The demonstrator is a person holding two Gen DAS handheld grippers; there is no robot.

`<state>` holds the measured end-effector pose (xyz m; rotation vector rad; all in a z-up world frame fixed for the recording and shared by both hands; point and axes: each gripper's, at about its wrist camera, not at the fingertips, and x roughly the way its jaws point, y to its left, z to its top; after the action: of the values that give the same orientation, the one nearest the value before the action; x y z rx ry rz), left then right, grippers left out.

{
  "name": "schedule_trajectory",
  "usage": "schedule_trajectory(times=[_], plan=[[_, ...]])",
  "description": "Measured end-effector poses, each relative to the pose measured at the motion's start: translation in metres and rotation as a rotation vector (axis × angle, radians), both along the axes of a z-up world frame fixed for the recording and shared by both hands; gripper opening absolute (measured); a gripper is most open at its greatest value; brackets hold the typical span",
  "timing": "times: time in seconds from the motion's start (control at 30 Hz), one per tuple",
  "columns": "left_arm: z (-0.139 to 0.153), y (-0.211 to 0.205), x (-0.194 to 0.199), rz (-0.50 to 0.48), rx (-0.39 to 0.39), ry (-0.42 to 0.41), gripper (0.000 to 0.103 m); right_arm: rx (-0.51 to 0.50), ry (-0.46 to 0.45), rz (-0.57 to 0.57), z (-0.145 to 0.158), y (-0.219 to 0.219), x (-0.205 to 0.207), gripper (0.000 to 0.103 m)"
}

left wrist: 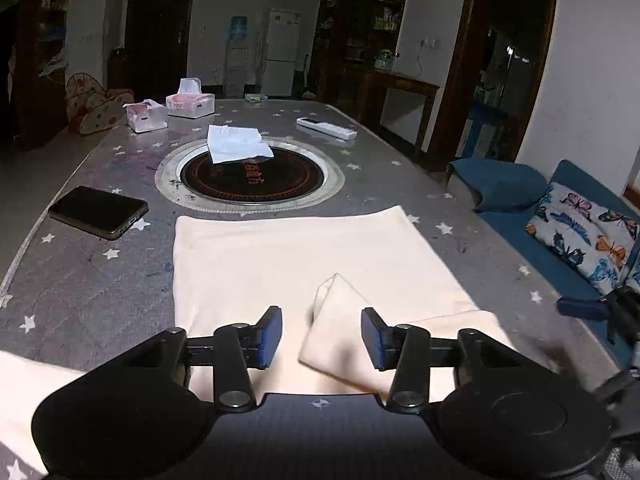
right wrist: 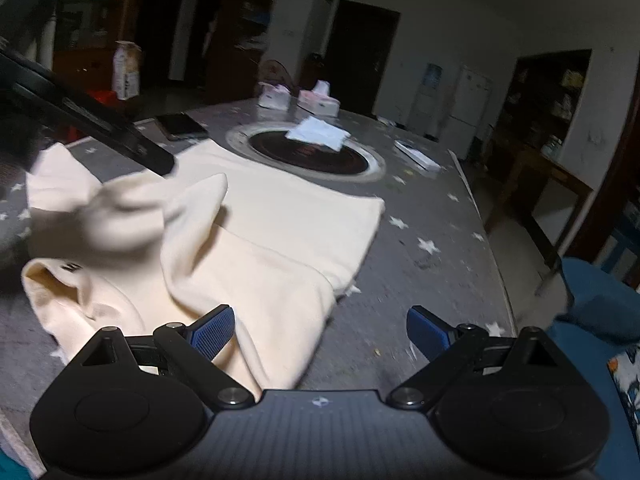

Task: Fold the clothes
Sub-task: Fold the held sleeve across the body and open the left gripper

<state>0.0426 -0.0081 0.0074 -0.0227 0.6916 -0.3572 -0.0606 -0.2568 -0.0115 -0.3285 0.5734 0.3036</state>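
Note:
A cream garment (left wrist: pixel 280 256) lies spread on the grey star-patterned table (left wrist: pixel 100 280). One sleeve (left wrist: pixel 340 320) is folded in over the body. My left gripper (left wrist: pixel 322 338) is open just above the garment, with the sleeve's tip between its blue pads. In the right wrist view the garment (right wrist: pixel 280 216) lies partly bunched at the left, with the collar (right wrist: pixel 68 276) near the front. My right gripper (right wrist: pixel 320 332) is wide open and empty over the sleeve's edge and the bare table. The left gripper's dark body (right wrist: pixel 92 120) hovers over the garment's left part.
A black phone (left wrist: pixel 98 211) lies left of the garment. A round inset hotplate (left wrist: pixel 250 176) holds a white paper (left wrist: pixel 236 144). Two tissue packs (left wrist: pixel 190 102) and a white remote (left wrist: pixel 326 128) lie further back. A blue sofa with a butterfly cushion (left wrist: pixel 584 236) stands right of the table.

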Motion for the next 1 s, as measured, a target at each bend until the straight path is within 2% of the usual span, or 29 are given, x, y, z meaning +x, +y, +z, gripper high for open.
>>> schedule_trajectory(times=[0.13, 0.27, 0.3, 0.4, 0.47, 0.77, 0.83, 1.0], plan=[[-0.021, -0.007, 0.013, -0.010, 0.032, 0.042, 0.050, 0.027, 0.009, 0.024, 0.005, 0.001, -0.001, 0.095], [-0.036, -0.010, 0.019, -0.014, 0.021, 0.065, 0.050, 0.030, 0.033, 0.033, 0.002, 0.001, -0.001, 0.095], [-0.037, -0.011, 0.019, -0.021, 0.020, 0.064, 0.047, 0.028, 0.037, 0.035, 0.001, 0.000, 0.000, 0.095], [-0.035, -0.014, 0.013, -0.054, 0.021, 0.056, 0.010, 0.029, 0.044, 0.038, 0.000, 0.001, -0.001, 0.095], [-0.029, -0.012, 0.007, -0.062, 0.010, 0.047, 0.005, 0.025, 0.049, 0.040, -0.002, 0.002, -0.001, 0.095], [0.038, 0.005, -0.018, -0.040, -0.101, -0.054, 0.003, 0.019, 0.065, 0.051, -0.014, 0.008, 0.003, 0.095], [0.051, 0.006, -0.022, -0.046, -0.106, -0.089, 0.003, 0.018, 0.067, 0.059, -0.016, 0.013, 0.005, 0.095], [0.056, 0.012, -0.030, -0.029, -0.111, -0.094, 0.003, -0.018, 0.046, 0.039, -0.020, 0.017, 0.007, 0.095]])
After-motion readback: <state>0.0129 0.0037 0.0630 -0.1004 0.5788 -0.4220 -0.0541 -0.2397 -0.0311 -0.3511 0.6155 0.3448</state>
